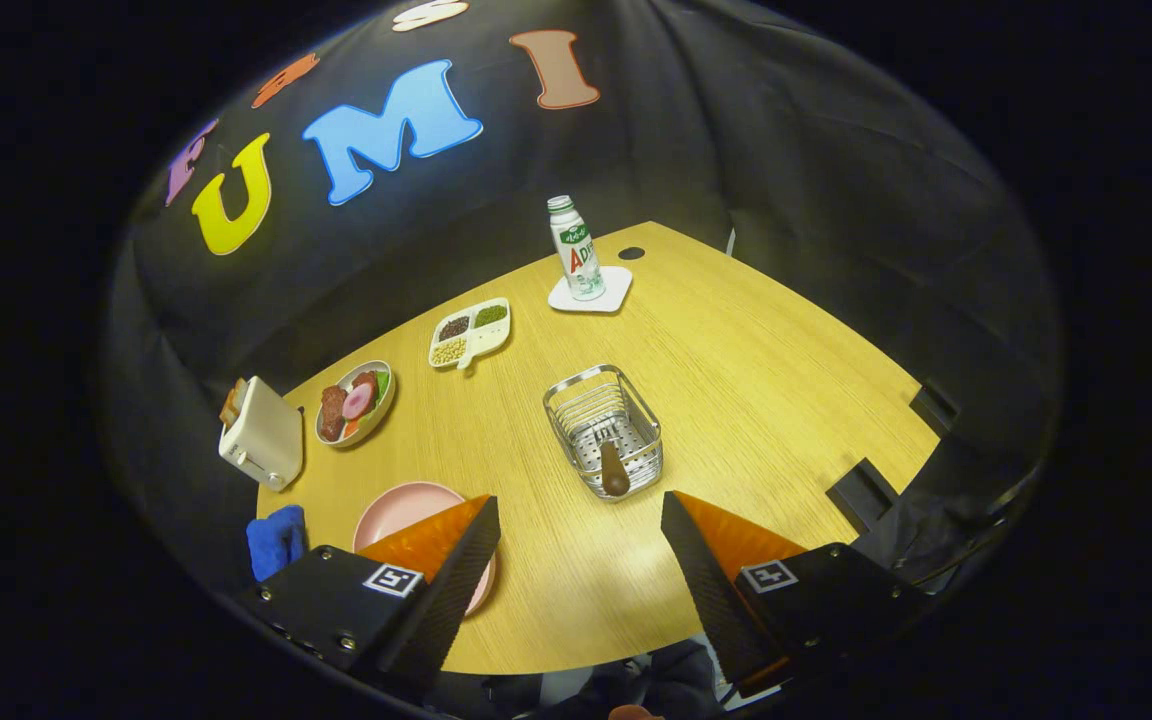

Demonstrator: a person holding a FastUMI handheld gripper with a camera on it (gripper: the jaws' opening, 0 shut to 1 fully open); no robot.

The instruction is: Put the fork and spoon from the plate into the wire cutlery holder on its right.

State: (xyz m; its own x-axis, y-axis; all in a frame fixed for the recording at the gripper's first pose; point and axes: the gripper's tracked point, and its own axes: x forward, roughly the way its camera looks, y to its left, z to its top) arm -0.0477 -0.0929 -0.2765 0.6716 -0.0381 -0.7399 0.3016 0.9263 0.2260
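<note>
Wire holder: the wire cutlery holder (604, 428) stands on the wooden table (756, 380) just ahead of the fingers, nearer the right one; a brown handle (614, 468) leans against its near wall, so one utensil seems already dropped in, though which one I cannot tell.
Plate: the pink plate (406, 508) sits left of the holder, partly hidden behind the left finger; no fork or spoon can be made out on the bare part that shows.
Gripper: the gripper (581, 540) hangs above the near table edge with its fingers spread wide and nothing between them.
Why held so: probably a pause between pieces, high enough to take in both plate and holder.
Relation: holder beyond the fingertips and slightly right of their gap; plate under and behind the left finger.
Progress: likely one piece in; whether another waits on the plate is hidden.
Bystanders: toaster (261, 432), blue cloth (276, 540), plate of food (356, 402), divided dish (470, 334) and bottle (576, 248) on its coaster (591, 292) stand well apart, farther back.
</note>
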